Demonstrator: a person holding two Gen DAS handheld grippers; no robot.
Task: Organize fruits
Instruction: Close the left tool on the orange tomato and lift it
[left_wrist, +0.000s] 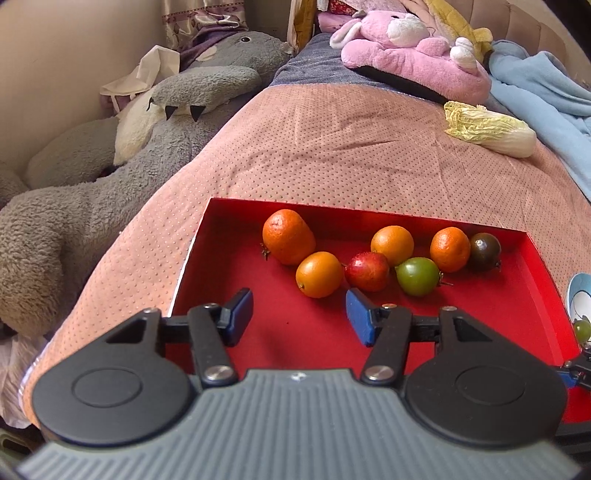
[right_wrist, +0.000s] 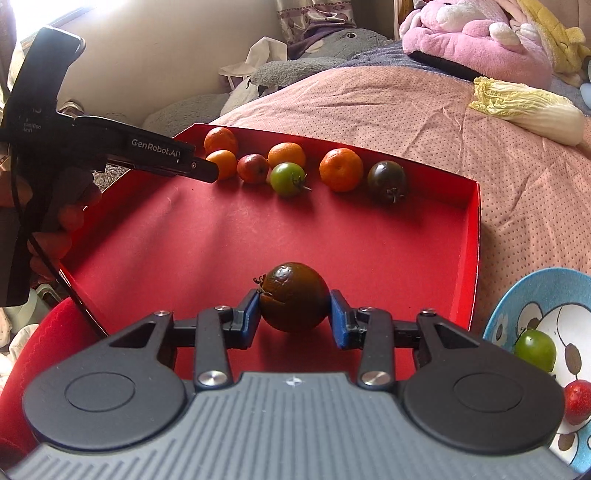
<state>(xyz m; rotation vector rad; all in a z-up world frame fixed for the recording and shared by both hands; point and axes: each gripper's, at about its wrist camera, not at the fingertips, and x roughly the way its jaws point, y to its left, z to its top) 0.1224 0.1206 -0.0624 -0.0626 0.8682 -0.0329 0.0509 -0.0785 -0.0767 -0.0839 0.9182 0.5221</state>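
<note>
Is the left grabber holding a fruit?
No, the left gripper is open and empty above the red tray; only the right gripper clamps a dark tomato.

Pink plush (left_wrist: 413, 55), grey plush (left_wrist: 155, 147), cabbage (left_wrist: 491, 127) on bedspread (left_wrist: 332, 147)

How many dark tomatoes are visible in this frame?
2. One dark tomato is clamped in the right gripper over the red tray; the other dark tomato sits at the right end of the fruit row. None seems hidden.

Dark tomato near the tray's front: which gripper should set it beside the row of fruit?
Right. The right gripper already clamps the dark tomato over the red tray; the left gripper is open and empty.
</note>
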